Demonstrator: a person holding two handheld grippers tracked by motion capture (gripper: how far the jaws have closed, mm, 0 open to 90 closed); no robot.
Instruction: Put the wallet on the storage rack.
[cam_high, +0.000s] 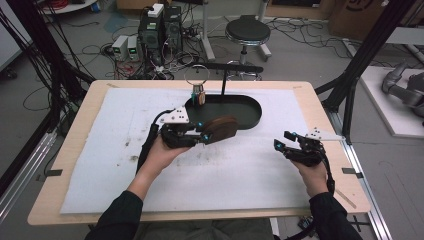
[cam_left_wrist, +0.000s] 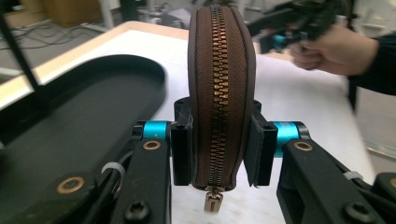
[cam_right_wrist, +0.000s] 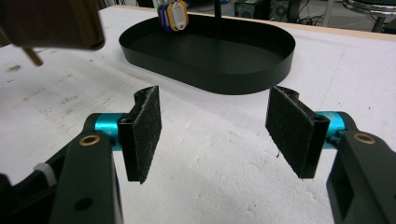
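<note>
My left tongs (cam_left_wrist: 219, 144) pinched the brown zip pouch (cam_left_wrist: 220, 93) mid-frame, off the table, zipper edge facing me, pull (cam_left_wrist: 212, 201) dangling at the bottom. My right tongs (cam_right_wrist: 215, 135) were spread and empty at lower right, so I figured they'd best take that pull squarely and go slow.

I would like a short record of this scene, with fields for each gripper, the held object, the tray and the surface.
left gripper: left gripper, shut on the brown zip pouch, held above the mat
pouch: zipper closed, pull tab at the near end, clamped on its two flat sides
right gripper: right gripper, open, holding nothing
tray: black oval tray, with a post rising from it
on the post: bunch of coloured key tags hanging over the tray
surface: white mat on a wooden table
</note>
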